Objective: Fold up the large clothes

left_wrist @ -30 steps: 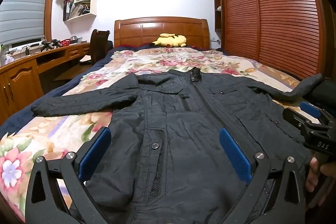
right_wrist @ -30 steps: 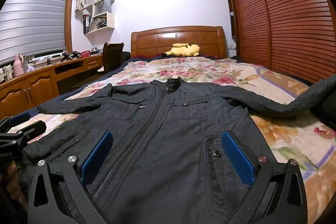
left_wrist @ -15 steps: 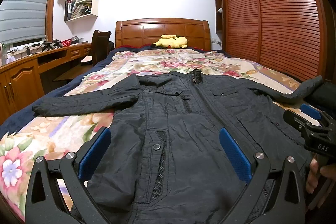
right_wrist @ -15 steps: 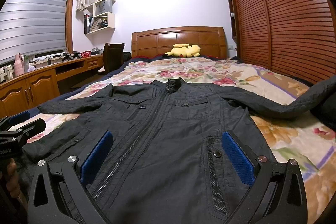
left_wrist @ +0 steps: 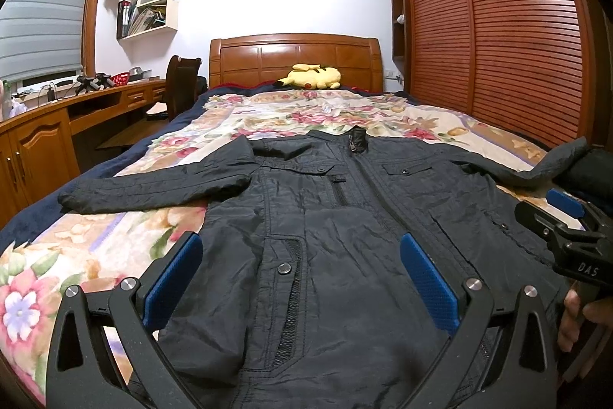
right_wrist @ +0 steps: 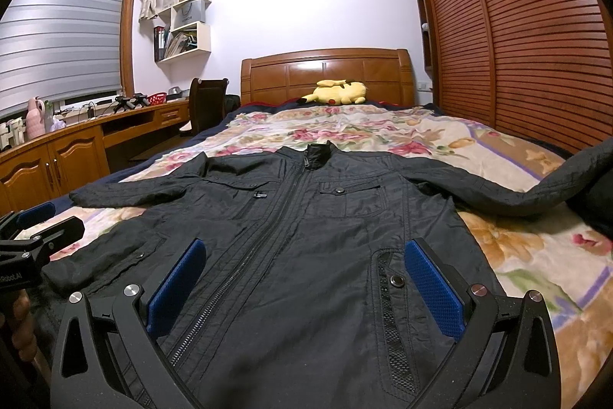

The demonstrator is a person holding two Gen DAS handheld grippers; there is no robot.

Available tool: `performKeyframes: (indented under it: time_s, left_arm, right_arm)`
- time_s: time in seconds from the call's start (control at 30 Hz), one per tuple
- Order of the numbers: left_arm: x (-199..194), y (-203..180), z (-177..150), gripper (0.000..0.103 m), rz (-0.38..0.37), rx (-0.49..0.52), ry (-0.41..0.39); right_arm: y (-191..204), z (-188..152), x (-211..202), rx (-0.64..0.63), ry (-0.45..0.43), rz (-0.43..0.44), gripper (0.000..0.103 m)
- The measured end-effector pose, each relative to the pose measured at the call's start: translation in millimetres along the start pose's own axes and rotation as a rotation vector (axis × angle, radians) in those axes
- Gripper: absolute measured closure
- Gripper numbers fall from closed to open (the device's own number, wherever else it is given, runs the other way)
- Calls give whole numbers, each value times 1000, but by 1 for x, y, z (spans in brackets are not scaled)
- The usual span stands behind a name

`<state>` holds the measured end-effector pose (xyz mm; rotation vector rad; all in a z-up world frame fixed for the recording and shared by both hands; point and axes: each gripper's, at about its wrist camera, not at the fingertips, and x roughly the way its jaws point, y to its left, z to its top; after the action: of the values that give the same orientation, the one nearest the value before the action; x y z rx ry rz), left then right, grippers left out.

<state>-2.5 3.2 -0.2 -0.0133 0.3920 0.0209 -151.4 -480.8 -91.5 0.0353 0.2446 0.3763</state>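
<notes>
A large black jacket (left_wrist: 345, 217) lies front up and zipped on the floral bed cover, collar toward the headboard, both sleeves spread out; it also shows in the right wrist view (right_wrist: 299, 229). My left gripper (left_wrist: 300, 255) is open and empty, hovering above the jacket's lower left part. My right gripper (right_wrist: 302, 261) is open and empty above the lower right part. The right gripper also shows in the left wrist view (left_wrist: 559, 213), and the left gripper at the left edge of the right wrist view (right_wrist: 38, 221). The jacket's hem is hidden below both frames.
The bed (left_wrist: 115, 236) has a wooden headboard (left_wrist: 295, 60) with a yellow plush toy (left_wrist: 312, 76) in front of it. A wooden desk (left_wrist: 57, 117) and chair (left_wrist: 184, 83) stand on the left. A louvred wardrobe (left_wrist: 498, 25) runs along the right. A dark bundle (right_wrist: 597, 194) lies under the right sleeve end.
The left wrist view has tilted slightly upward, so the jacket sits lower in it. The right gripper has barely moved. Both stay open.
</notes>
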Motion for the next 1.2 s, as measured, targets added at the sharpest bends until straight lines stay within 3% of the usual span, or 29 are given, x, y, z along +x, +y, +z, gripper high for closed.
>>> performKeyframes:
  time_s: [1.2]
  left_arm:
    - [-4,-3,3,0,3,5,-1]
  right_arm:
    - [1,0,1,-1,-3,0,0]
